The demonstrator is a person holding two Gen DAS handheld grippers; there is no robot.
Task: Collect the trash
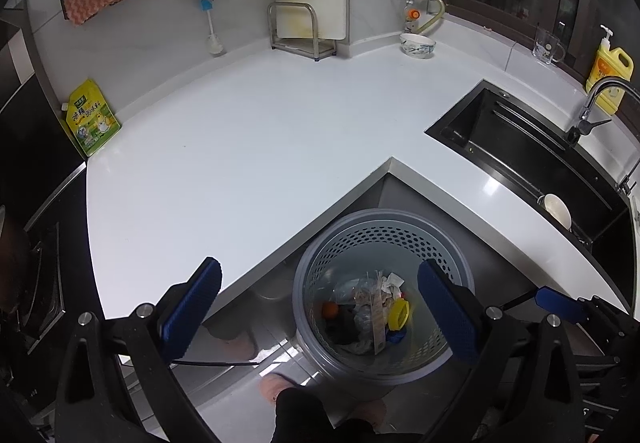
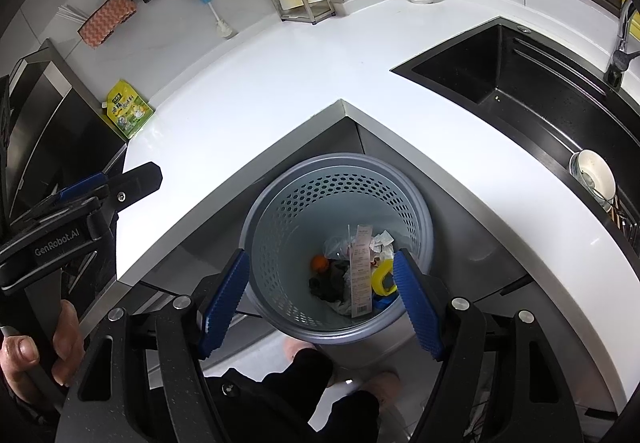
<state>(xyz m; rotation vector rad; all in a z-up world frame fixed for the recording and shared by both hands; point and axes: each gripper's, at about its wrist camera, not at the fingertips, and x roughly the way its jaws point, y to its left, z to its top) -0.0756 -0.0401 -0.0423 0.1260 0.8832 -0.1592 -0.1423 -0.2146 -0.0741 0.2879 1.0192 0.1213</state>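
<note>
bin: round grey perforated plastic wastebasket (image 2: 338, 243) on the floor, tucked into the inner corner of the white l-shaped countertop (image 1: 248, 147), upright, mouth open.
trash inside: heap at the bottom, made of a long white printed receipt (image 2: 360, 275) lying on top, crumpled white paper (image 2: 382, 243), clear plastic wrap, a small orange round piece (image 2: 320, 263), a dark crumpled lump (image 2: 332, 281), a yellow plastic item (image 2: 384, 277) beside a blue scrap.
left gripper (image 1: 320, 311): blue ribbed pads spread wide, nothing between them, above the bin's near rim and the counter edge.
right gripper (image 2: 322, 303): blue pads wide apart, empty, straddling the bin's near rim from above.
counter: yellow-green printed pouch (image 1: 92, 119) at the far left, white patterned bowl (image 1: 418, 45) at the back corner, well apart from the bin.
sink: black rectangular basin (image 2: 512, 83) to the right, white bowl (image 2: 594, 173) at its near end.
floor: pink slippers (image 1: 276, 387) just beside the bin.
</note>
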